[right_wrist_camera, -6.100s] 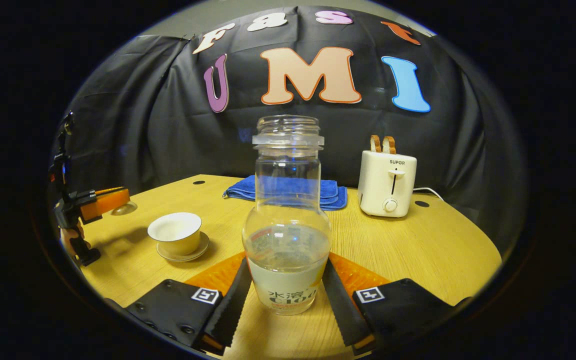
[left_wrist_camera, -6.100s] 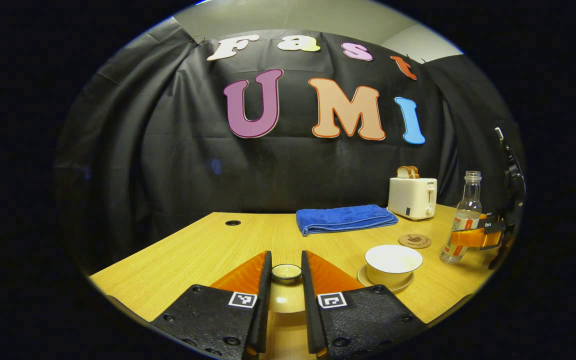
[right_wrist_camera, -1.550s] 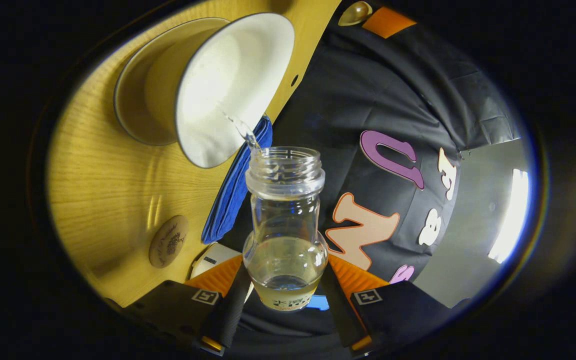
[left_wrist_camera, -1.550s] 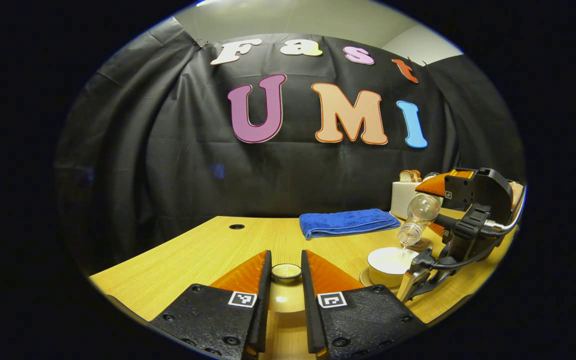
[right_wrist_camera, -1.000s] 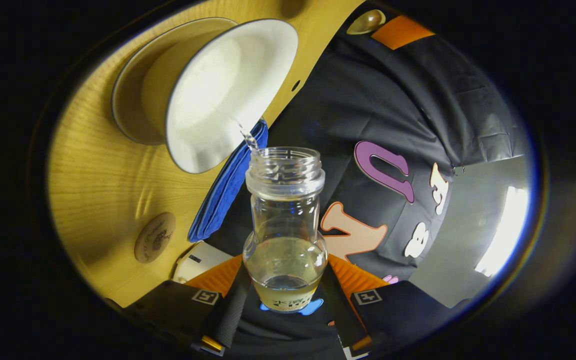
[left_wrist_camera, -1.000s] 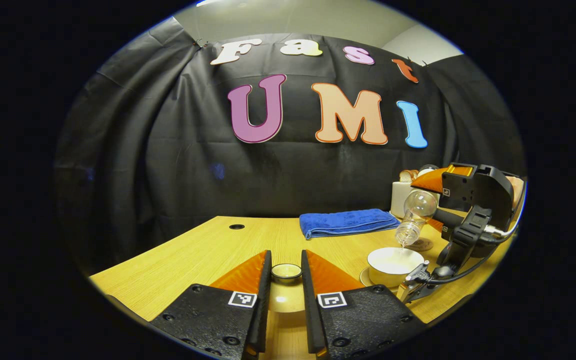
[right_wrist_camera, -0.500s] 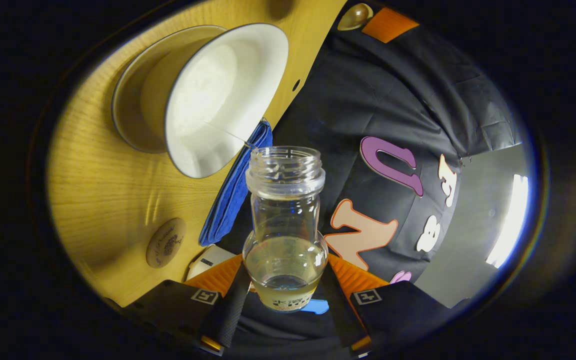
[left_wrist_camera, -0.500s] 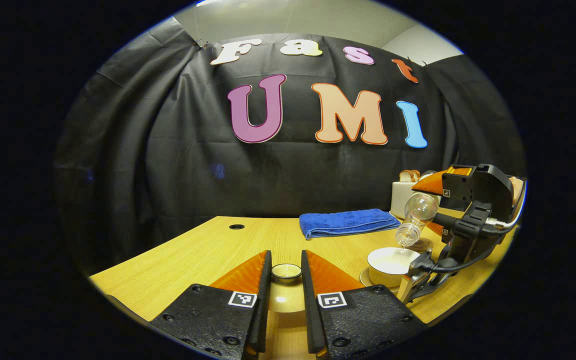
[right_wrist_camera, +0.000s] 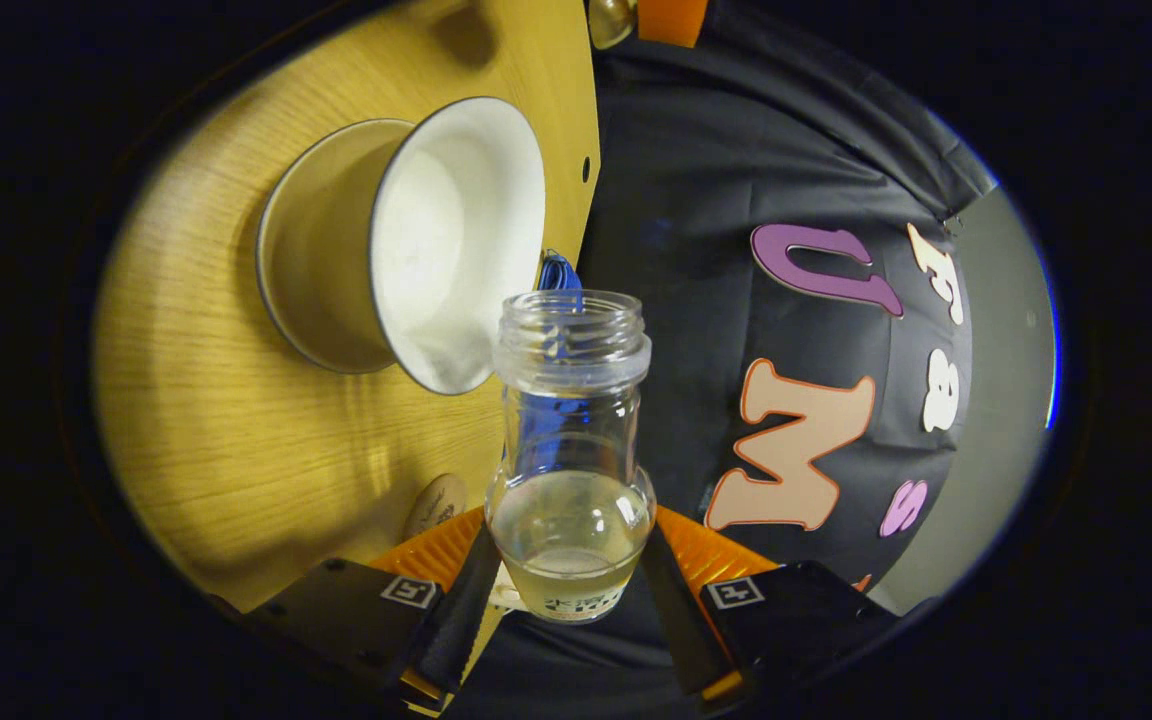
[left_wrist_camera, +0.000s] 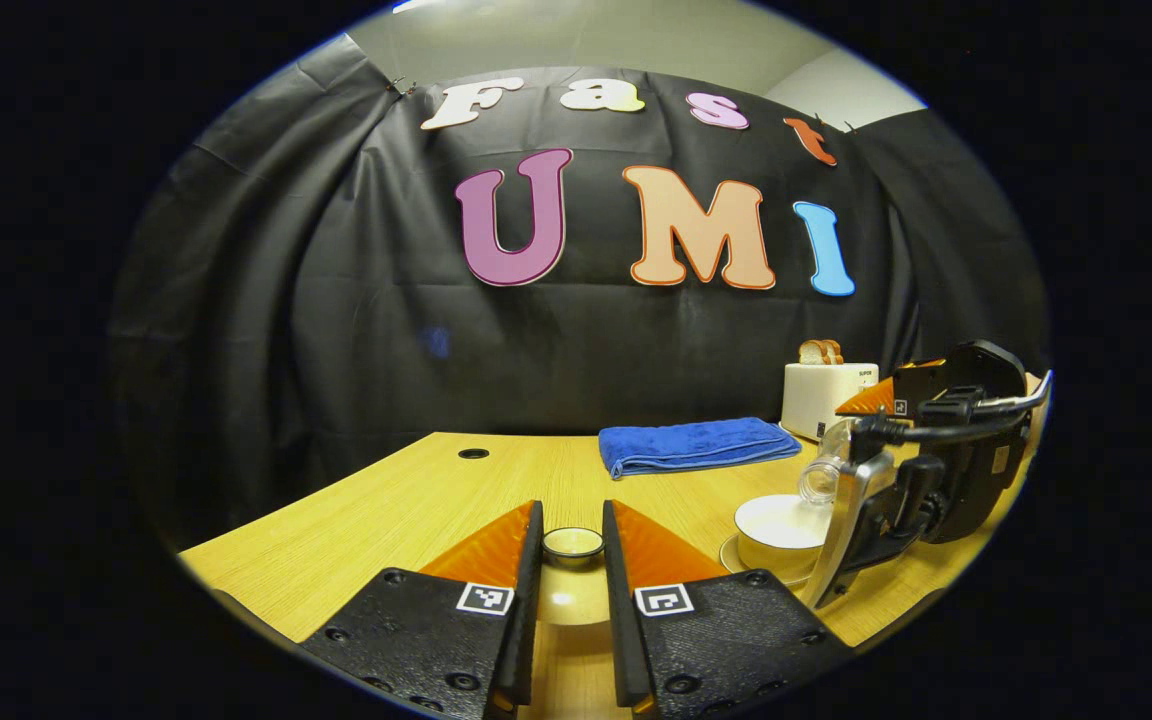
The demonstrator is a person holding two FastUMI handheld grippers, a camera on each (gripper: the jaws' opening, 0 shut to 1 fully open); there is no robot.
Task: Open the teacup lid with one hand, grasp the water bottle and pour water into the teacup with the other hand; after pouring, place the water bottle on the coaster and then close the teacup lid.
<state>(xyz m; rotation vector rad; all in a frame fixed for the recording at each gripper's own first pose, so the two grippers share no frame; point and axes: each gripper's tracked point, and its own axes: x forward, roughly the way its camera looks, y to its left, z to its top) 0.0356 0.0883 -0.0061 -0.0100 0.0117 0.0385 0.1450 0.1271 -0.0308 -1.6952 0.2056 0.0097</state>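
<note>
The right hand-held gripper (right_wrist_camera: 568, 590) clamps one water bottle (right_wrist_camera: 570, 455) tipped sideways, its mouth beside the single uncovered teacup (right_wrist_camera: 456, 240) on its saucer (right_wrist_camera: 301, 270). The left hand-held gripper (left_wrist_camera: 573, 560) pinches the one lid (left_wrist_camera: 573, 543) above the counter (left_wrist_camera: 416, 500). Beyond lie one blue towel (left_wrist_camera: 691, 443), one toaster (left_wrist_camera: 821, 395) and one coaster (right_wrist_camera: 433, 503).

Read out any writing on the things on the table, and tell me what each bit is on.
None can be read.
Toaster: small mark on its front, too small to read.
Water bottle: label print, blurred and partly hidden.
Coaster: dark print, too blurred to read.
</note>
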